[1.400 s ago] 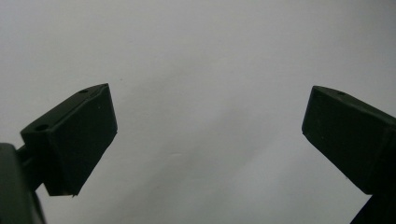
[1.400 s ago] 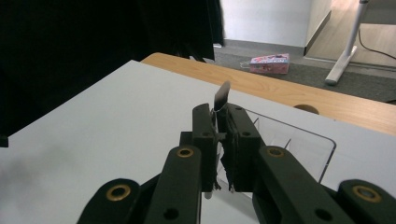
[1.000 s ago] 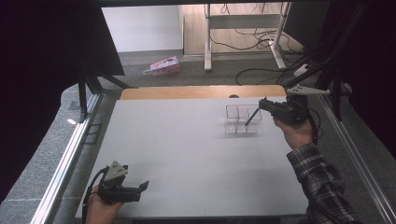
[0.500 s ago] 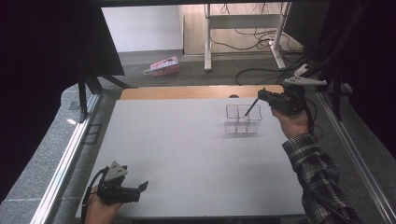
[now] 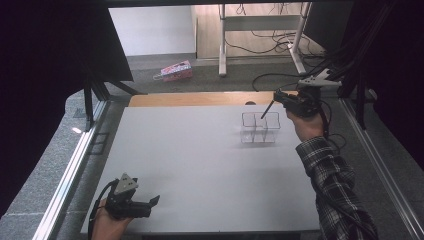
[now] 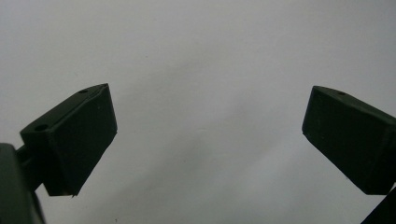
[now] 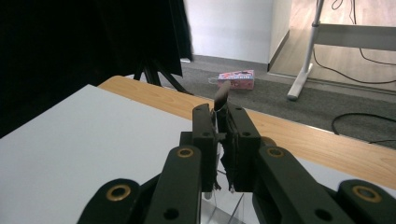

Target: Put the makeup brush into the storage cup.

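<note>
A: Two grippers are in your hands. Start at the left: your left gripper sits low at the near left corner of the white table, held just above the near edge, with its grey three-cornered plate on top and its cable looping back beside your hand.

B: How do its jaws stand?

A: Wide apart. In the left gripper view they rise from the two bottom corners with bare white tabletop between them and nothing held.

B: And further right?

A: Toward the far right of the table stands a clear plastic organizer split into compartments; four show from above. It stands well apart from your left gripper and near the strip of wooden table edge at the far side.

B: Then the right hand?

A: Your right hand, in a plaid sleeve, holds the right gripper up above the far right side of the organizer. Its jaws are nearly closed, pinching a thin dark strip that slants down to the far row of compartments. You cannot tell from above whether its tip is inside one or just over it.

B: Does the right gripper view confirm the grip?

A: Yes. There the strip sticks up past the jaw tips, clamped between them. Beyond it, a pink box lies on the grey floor.
</note>
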`<control>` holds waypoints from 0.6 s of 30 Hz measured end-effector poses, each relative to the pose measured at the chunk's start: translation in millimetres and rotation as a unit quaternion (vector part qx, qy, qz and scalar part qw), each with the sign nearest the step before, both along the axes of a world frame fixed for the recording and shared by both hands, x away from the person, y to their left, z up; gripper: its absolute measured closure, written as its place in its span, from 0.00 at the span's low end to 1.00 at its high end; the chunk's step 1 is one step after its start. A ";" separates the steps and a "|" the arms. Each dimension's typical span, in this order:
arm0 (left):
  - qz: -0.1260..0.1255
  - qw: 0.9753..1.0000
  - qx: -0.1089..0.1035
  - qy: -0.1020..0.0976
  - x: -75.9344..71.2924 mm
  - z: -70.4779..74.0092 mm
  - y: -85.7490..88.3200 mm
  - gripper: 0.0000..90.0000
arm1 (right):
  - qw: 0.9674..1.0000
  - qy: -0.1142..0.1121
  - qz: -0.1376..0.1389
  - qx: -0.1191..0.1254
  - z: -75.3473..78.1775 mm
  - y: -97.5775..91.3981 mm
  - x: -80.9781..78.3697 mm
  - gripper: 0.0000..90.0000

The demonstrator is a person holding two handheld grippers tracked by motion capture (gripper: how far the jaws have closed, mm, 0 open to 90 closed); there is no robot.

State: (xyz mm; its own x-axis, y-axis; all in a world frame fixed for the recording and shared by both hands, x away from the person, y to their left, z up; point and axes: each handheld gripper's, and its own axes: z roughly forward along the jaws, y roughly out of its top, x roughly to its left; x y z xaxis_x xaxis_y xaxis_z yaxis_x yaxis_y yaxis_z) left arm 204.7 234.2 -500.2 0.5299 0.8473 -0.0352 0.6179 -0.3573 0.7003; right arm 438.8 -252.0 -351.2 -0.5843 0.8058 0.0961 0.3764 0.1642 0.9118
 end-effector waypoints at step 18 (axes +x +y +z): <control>0.001 1.000 0.000 0.002 0.0 -0.4 -0.1 0.04 | 0.999 0.008 -0.013 -0.029 -31.1 11.6 13.6 0.92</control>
